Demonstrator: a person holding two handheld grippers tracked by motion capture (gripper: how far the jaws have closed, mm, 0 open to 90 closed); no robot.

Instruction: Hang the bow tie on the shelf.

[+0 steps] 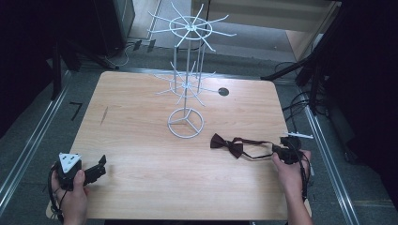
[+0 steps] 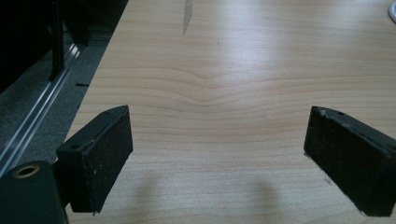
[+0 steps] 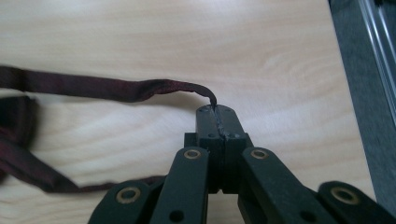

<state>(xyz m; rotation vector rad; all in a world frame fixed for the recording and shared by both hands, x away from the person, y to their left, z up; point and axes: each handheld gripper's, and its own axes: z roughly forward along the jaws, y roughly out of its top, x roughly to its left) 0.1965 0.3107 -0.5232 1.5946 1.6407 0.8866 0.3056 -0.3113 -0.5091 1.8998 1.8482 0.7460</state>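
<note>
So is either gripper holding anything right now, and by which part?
The right gripper is shut on the bow tie, pinching its thin strap. The left gripper is open, holding nothing.

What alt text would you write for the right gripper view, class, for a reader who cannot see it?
The right gripper has its two black jaws pressed together on the thin dark red strap of a bow tie, just above a light wooden table. The strap runs off to the left and loops back under the gripper; a strip of grey floor shows at the right edge.

Black claw (image 3: pixel 217 111), brass-ringed screws
</note>
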